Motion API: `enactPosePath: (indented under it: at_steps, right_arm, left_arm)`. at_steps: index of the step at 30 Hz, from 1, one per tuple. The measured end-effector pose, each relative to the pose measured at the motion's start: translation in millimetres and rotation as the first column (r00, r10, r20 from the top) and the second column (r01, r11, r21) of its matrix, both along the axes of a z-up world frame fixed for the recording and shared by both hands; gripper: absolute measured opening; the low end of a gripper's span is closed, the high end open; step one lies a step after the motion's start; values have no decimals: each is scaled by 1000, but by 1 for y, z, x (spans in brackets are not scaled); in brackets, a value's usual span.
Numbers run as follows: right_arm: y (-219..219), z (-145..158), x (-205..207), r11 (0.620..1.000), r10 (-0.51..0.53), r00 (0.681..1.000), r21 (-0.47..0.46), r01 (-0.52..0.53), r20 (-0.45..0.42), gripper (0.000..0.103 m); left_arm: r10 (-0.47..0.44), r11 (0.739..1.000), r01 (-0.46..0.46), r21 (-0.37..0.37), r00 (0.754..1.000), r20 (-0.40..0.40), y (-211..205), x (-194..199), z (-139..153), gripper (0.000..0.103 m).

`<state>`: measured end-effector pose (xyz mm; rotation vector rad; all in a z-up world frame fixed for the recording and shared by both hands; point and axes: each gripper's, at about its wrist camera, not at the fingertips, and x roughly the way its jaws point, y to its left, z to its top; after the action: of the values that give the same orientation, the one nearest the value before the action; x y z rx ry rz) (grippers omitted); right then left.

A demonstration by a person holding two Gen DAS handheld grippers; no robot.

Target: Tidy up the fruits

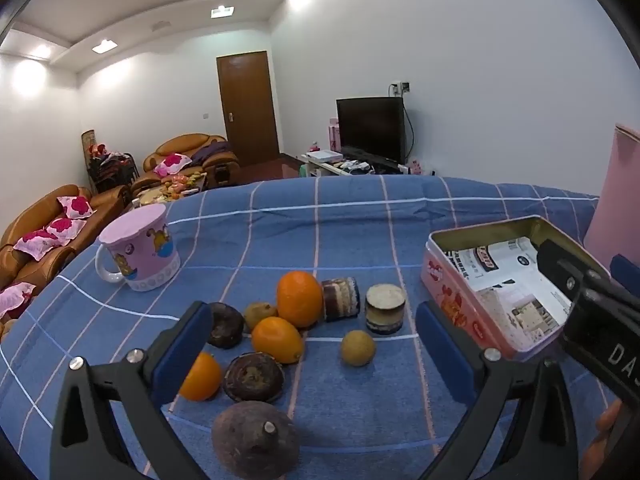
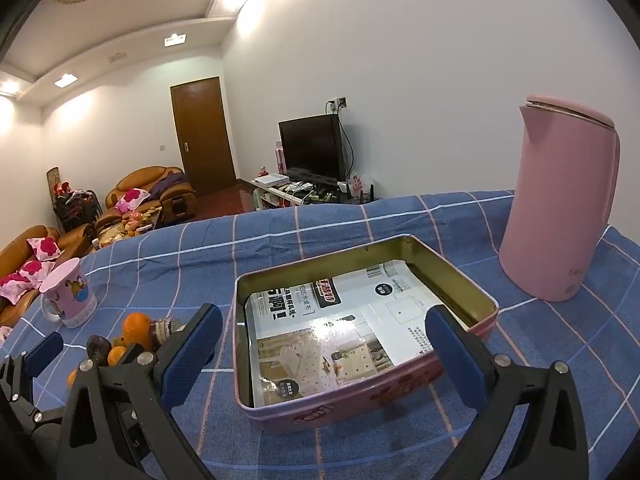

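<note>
Fruits [image 1: 280,332] between left gripper's [image 1: 316,344] spread fingers

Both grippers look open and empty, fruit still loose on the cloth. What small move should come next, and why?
Probably lower the left gripper onto the nearest orange and close. Its jaws are open above the fruit pile, the pink tin beside it holds only a printed leaflet, and the right gripper hovers open over the tin.

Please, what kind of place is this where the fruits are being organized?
Most likely a home living room. Brown leather sofas with pink cushions stand to the left, a television on a low stand sits near a wooden door, and the fruits lie on a table covered with a blue checked cloth.
</note>
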<state>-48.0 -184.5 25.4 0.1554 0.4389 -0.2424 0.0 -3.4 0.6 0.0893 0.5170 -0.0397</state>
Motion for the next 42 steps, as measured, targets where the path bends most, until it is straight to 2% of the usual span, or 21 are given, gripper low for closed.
enactPosePath:
  at_steps: [42]
  right_arm:
    - [-1, 2, -1, 1000, -1, 1000, -3, 1, 2, 102]
  left_arm:
    - [1, 1000, -1, -10, 1000, -7, 0, 1, 0, 103]
